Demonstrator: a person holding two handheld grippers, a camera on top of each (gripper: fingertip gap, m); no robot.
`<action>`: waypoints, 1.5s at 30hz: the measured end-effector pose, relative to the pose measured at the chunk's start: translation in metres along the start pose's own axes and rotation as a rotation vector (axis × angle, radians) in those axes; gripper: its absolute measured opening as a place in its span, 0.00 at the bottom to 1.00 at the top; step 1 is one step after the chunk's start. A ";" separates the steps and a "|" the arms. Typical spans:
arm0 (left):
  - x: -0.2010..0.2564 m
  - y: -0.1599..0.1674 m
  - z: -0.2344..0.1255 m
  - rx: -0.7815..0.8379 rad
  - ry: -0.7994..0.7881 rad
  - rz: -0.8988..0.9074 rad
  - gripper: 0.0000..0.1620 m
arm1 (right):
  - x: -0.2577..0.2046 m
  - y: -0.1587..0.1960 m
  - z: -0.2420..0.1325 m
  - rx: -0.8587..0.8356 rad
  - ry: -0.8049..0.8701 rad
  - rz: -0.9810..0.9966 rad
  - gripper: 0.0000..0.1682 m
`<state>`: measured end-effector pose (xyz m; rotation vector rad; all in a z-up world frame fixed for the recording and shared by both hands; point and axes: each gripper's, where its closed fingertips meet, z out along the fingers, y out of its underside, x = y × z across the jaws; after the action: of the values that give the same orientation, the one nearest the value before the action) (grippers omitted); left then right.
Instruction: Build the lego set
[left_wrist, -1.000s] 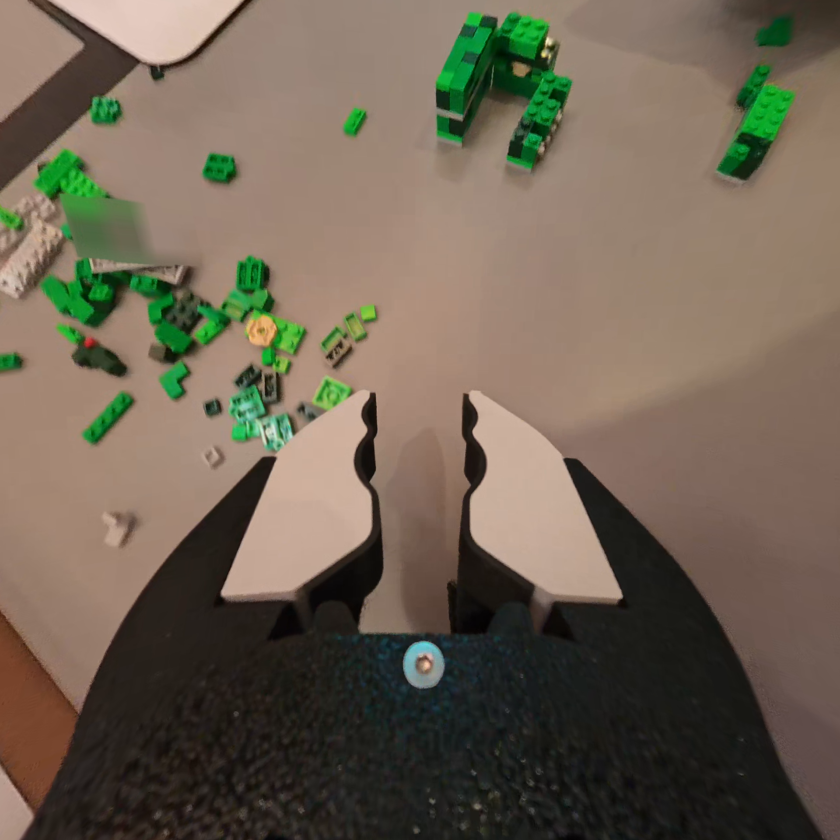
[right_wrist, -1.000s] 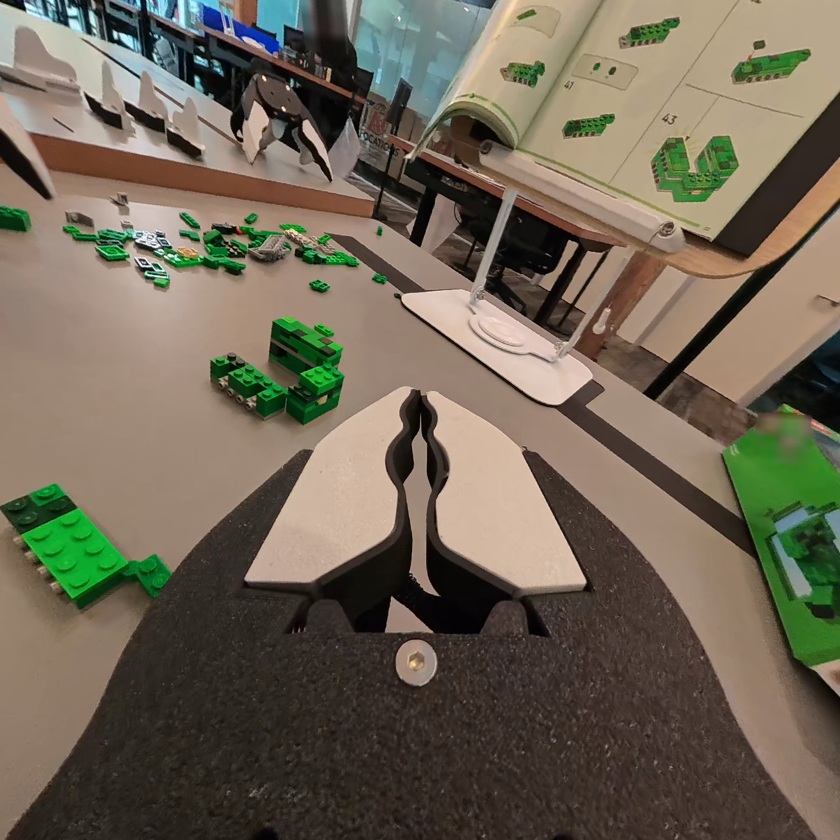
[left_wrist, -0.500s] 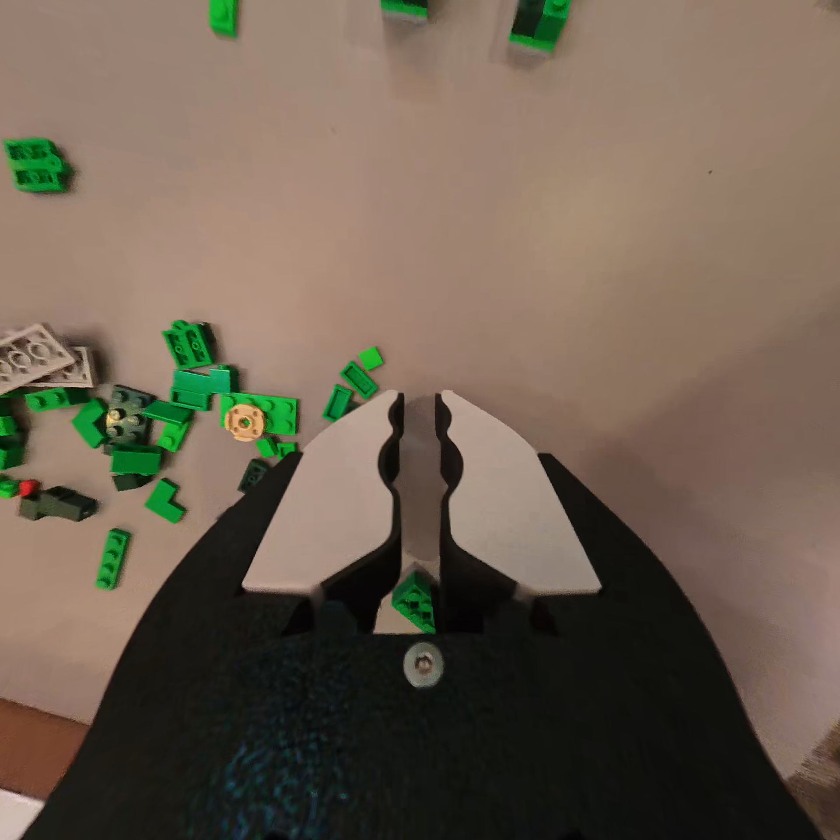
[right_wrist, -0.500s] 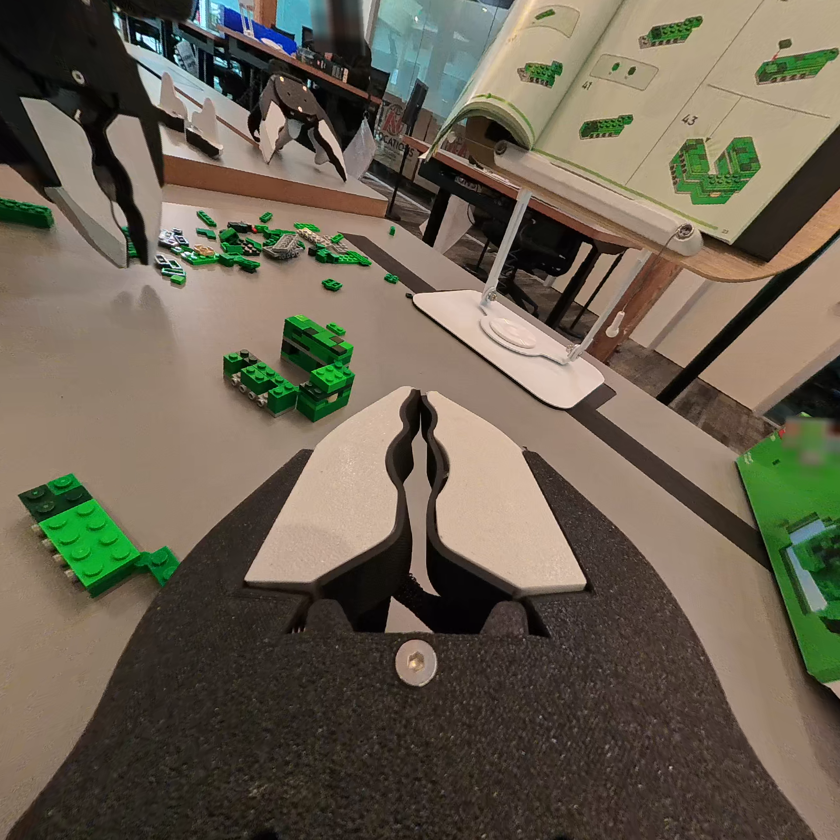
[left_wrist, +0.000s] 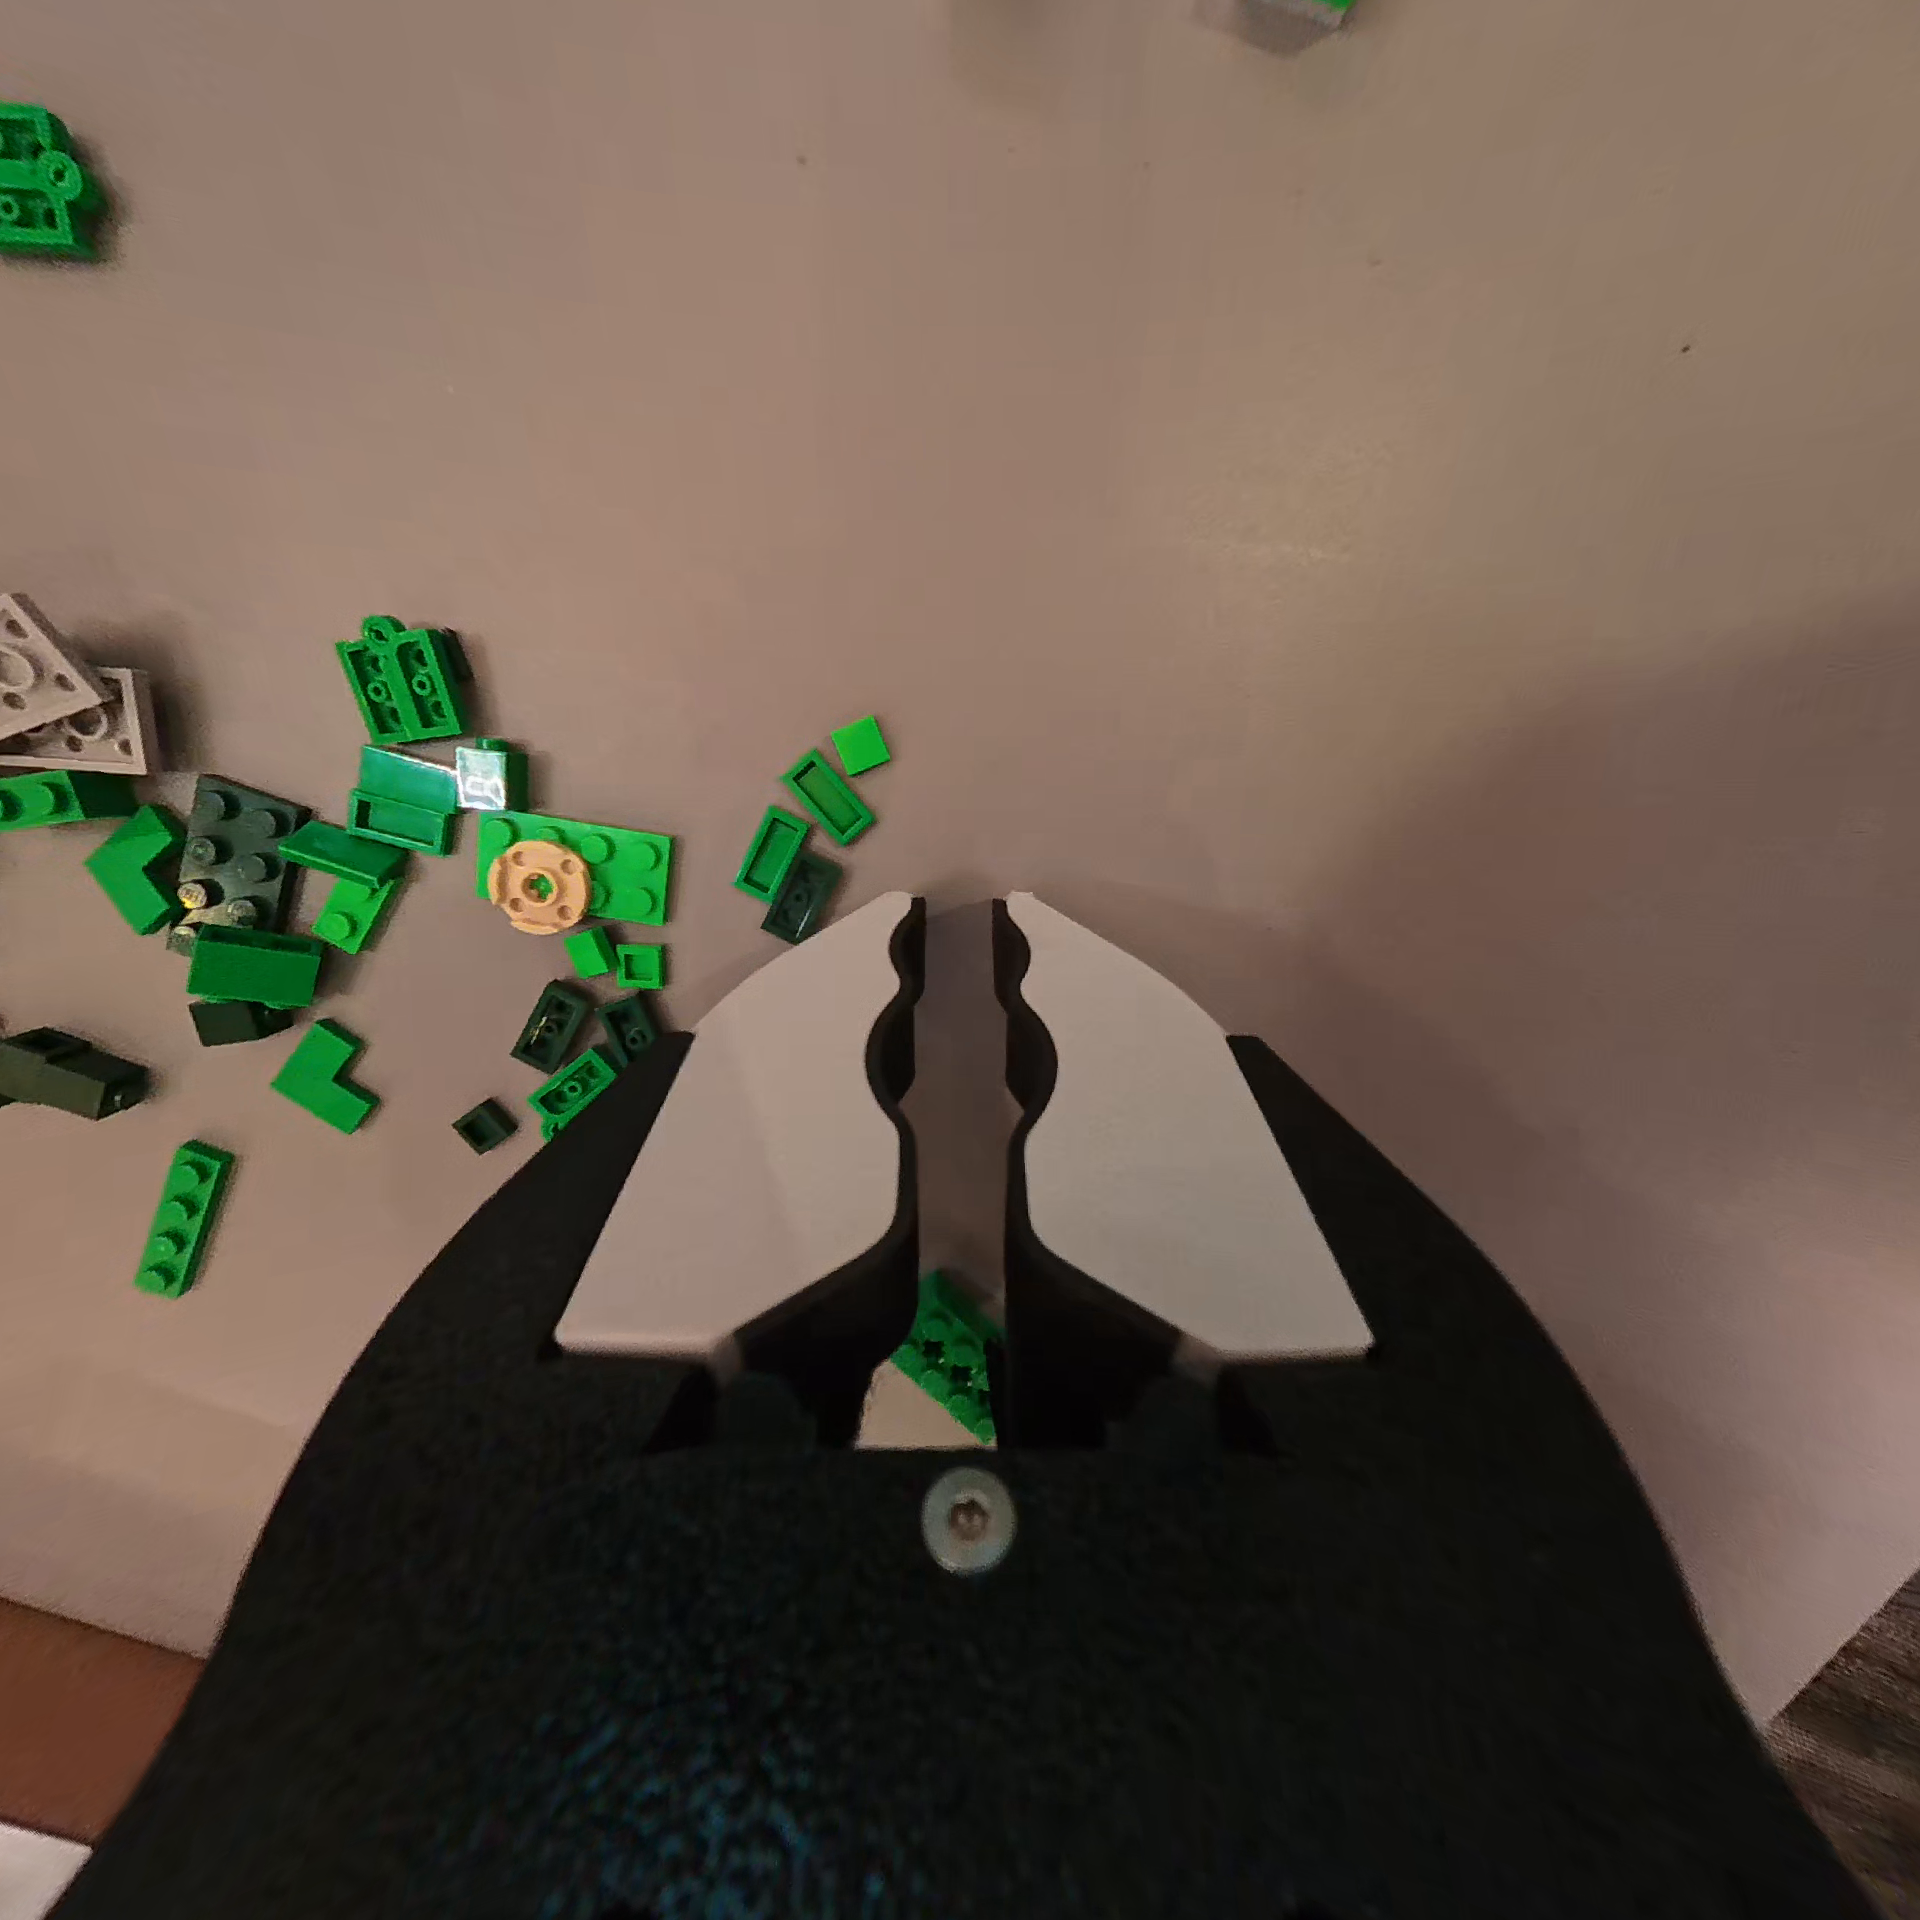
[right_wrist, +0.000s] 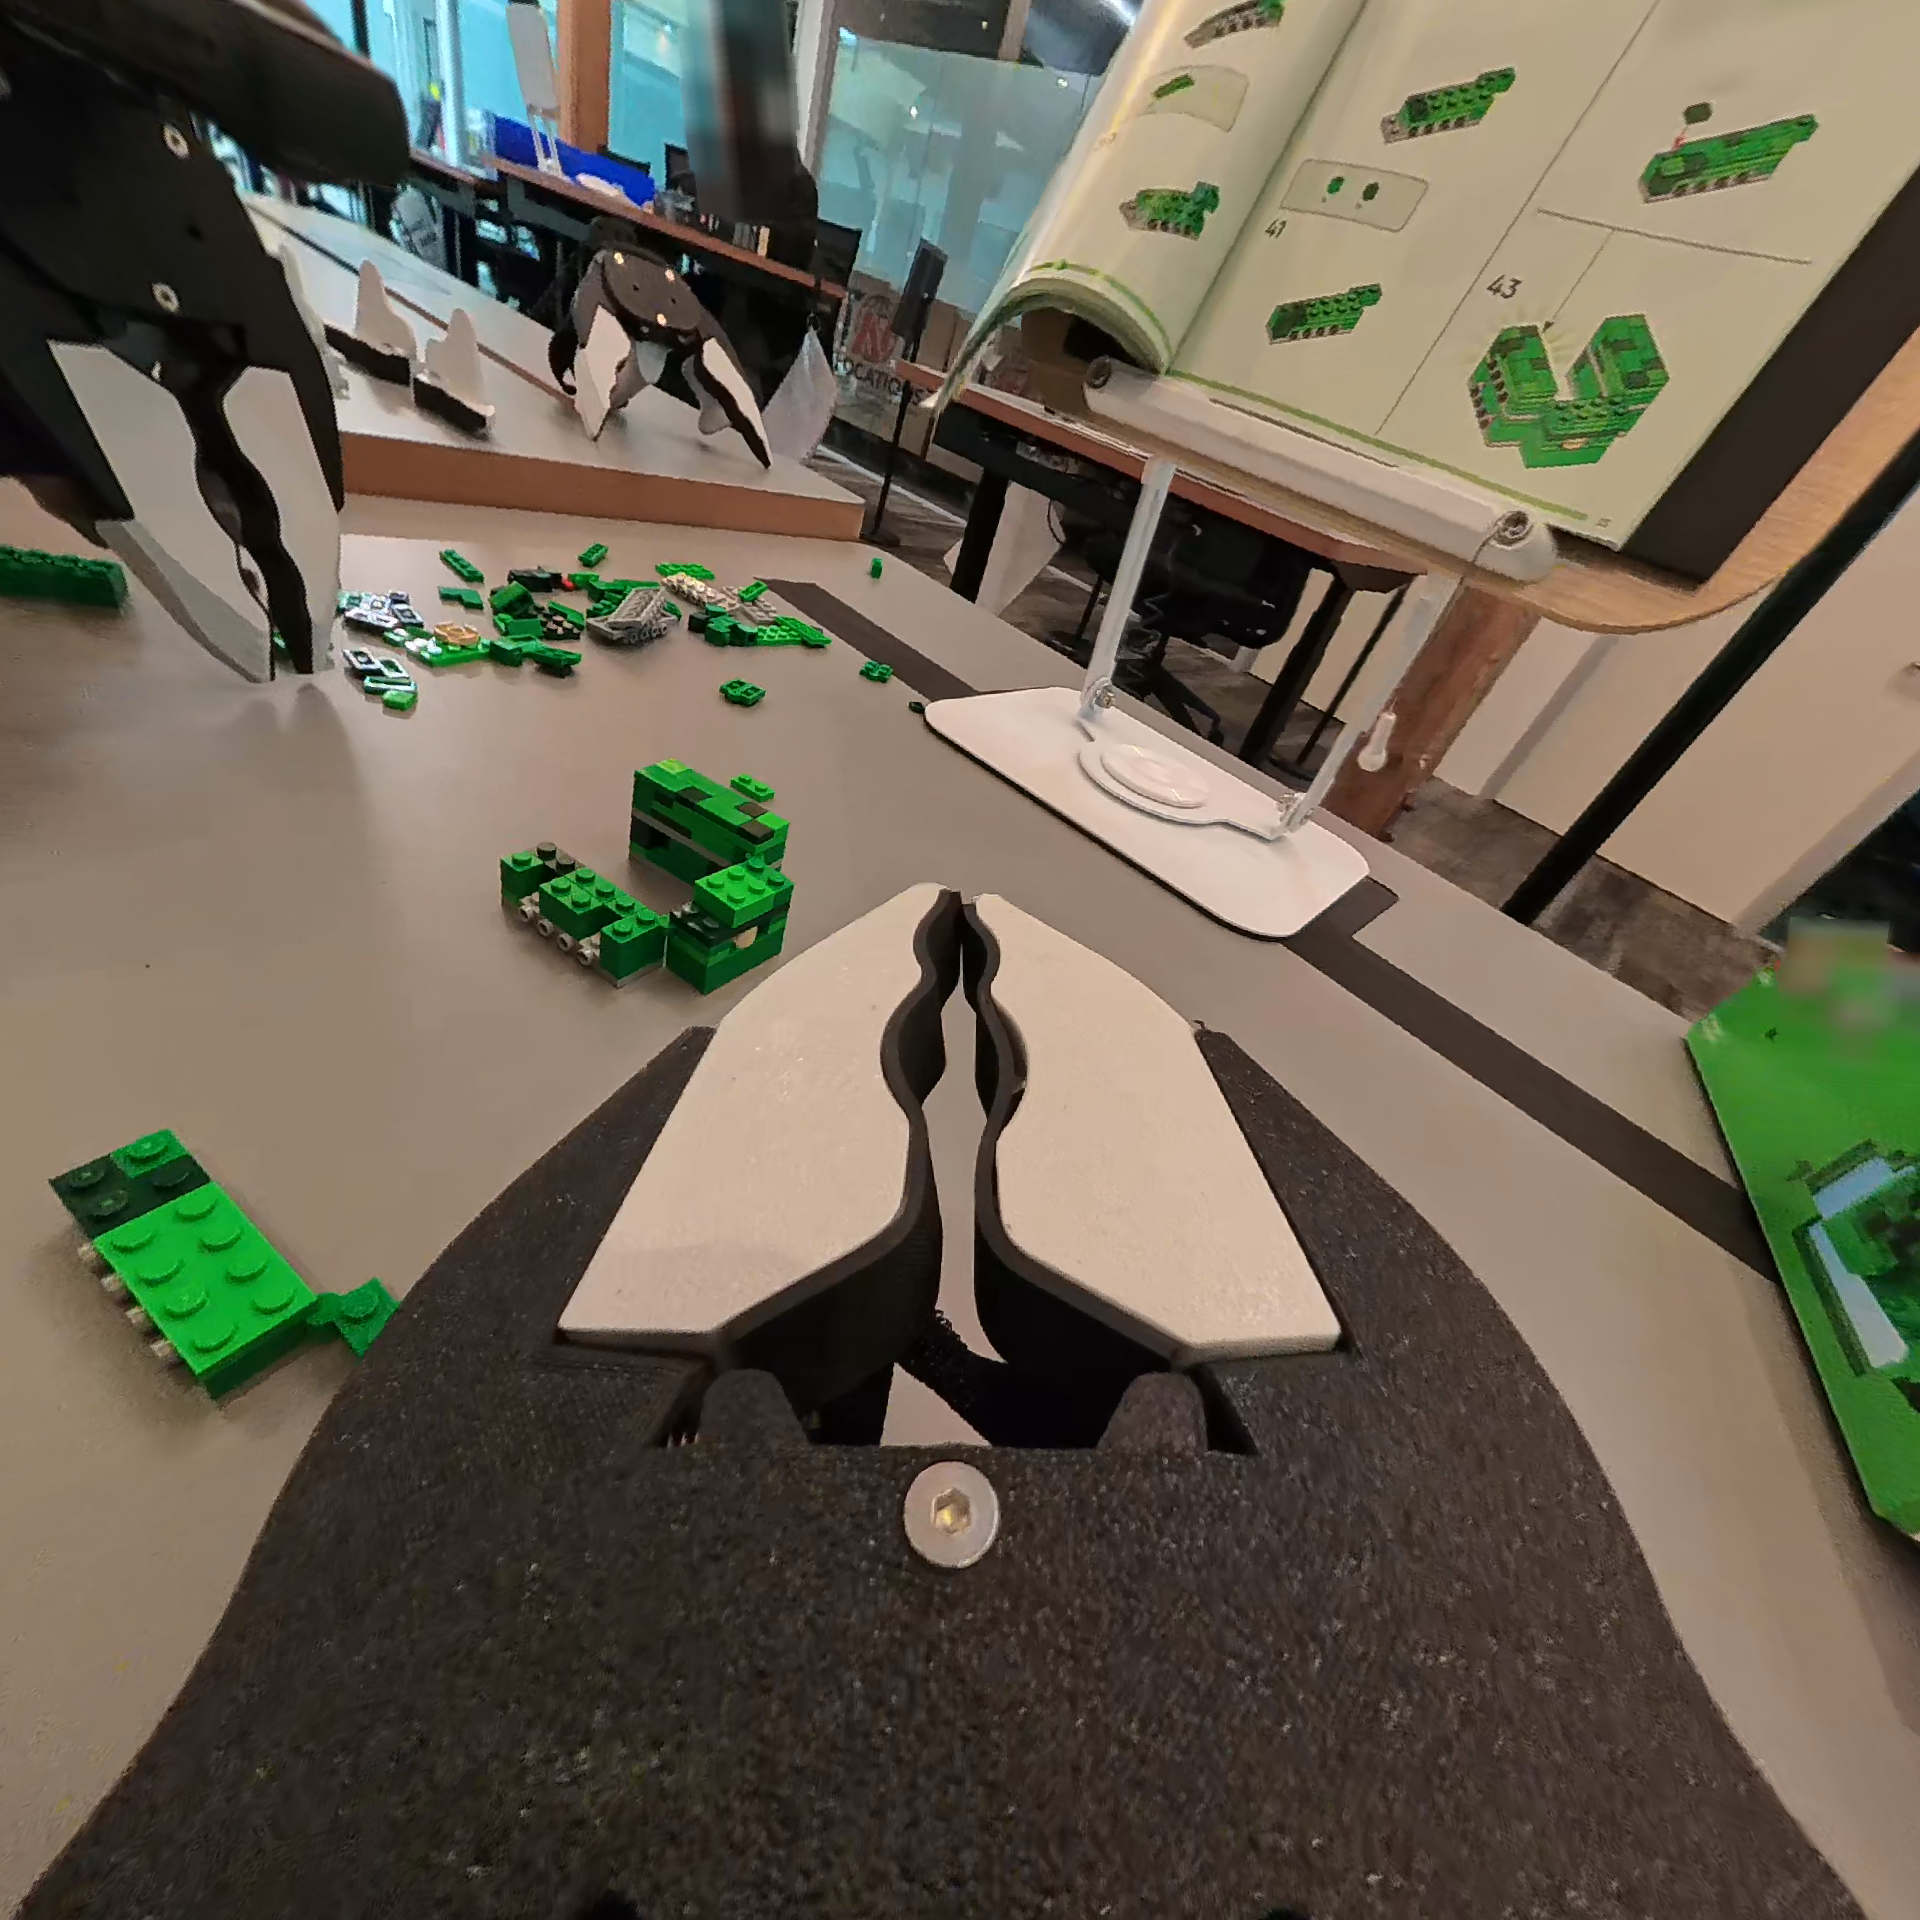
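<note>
My left gripper (left_wrist: 951, 904) points down at the grey table just right of a pile of loose green, dark green and grey pieces (left_wrist: 312, 914). Its jaws stand a narrow gap apart with nothing between the tips. A small green plate (left_wrist: 951, 1351) shows on the table through the gap near the finger bases. The right wrist view shows the left gripper (right_wrist: 275, 665) with its tips at the table beside the pile (right_wrist: 582, 623). My right gripper (right_wrist: 958, 896) is shut and empty, hovering near a green U-shaped build (right_wrist: 675, 883). A flat green plate assembly (right_wrist: 197, 1262) lies at the left.
A tan round plate (left_wrist: 538, 886) lies on a green plate in the pile. An open instruction book (right_wrist: 1455, 208) rests on a white stand (right_wrist: 1143, 810) at the back right. A green box (right_wrist: 1829, 1226) lies at the right. Spare grippers (right_wrist: 665, 343) stand on a raised board behind. One gripper's finger ends stand about 30 centimetres off the other's.
My left gripper has tilted down and dropped to the table beside the pile, and its jaws have narrowed. My right gripper has stayed shut and shifted only slightly.
</note>
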<state>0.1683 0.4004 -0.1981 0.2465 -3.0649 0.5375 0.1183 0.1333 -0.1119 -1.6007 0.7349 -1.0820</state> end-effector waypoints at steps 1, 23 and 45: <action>0.002 0.000 0.000 0.004 0.014 -0.005 0.07 | 0.001 0.000 0.000 0.004 0.001 0.012 0.00; -0.023 -0.011 -0.013 -0.049 -0.078 0.060 0.08 | -0.005 0.002 0.001 -0.013 -0.019 -0.030 0.00; -0.020 -0.015 0.006 -0.023 -0.080 -0.096 0.08 | -0.008 0.002 0.002 -0.018 -0.033 -0.046 0.00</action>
<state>0.1908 0.3876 -0.1999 0.4227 -3.1132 0.4995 0.1171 0.1407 -0.1167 -1.6541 0.6913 -1.0824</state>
